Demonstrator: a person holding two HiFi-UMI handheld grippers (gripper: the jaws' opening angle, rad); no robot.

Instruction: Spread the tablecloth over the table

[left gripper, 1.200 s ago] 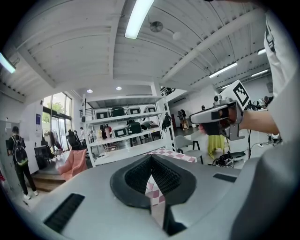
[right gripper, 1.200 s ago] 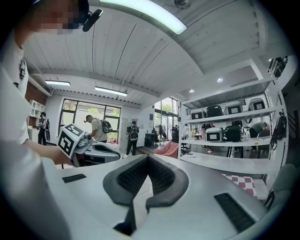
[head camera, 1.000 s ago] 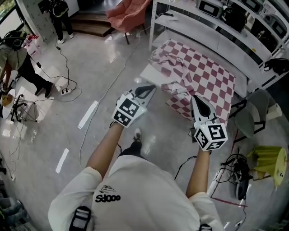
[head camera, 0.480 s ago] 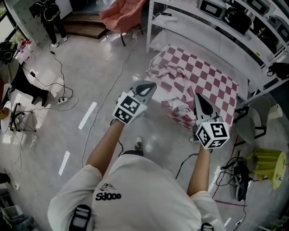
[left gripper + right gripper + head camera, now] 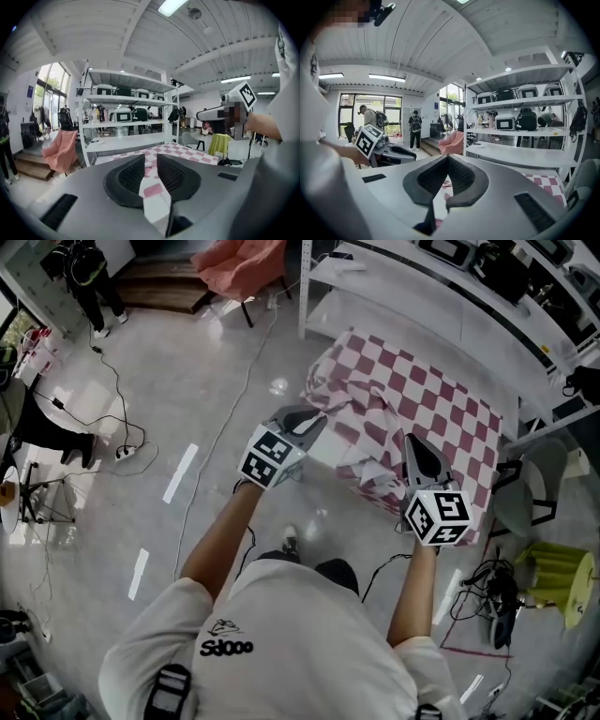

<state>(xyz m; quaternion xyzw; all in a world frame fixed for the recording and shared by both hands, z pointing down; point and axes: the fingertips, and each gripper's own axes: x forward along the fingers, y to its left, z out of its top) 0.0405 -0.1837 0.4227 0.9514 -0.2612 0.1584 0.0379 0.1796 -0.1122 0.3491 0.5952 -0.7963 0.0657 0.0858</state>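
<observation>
The pink-and-white checked tablecloth lies rumpled over a table in front of the shelving. Its near edge is bunched between my two grippers. My left gripper is at the cloth's near left corner. Its jaws have just been opening and stand a little apart, with a strip of cloth lying loose in the gap. The left gripper points at the table. My right gripper is over the near right part, and the right gripper has its tips together on a fold of cloth.
A white shelf rack with machines stands behind the table. A grey chair and a yellow-green stool are at the right, and cables lie on the floor. A pink-draped chair stands at the back. A person stands far left.
Both grippers have moved forward towards the table, carrying the cloth's near edge. The table and shelving now sit closer in the head view.
</observation>
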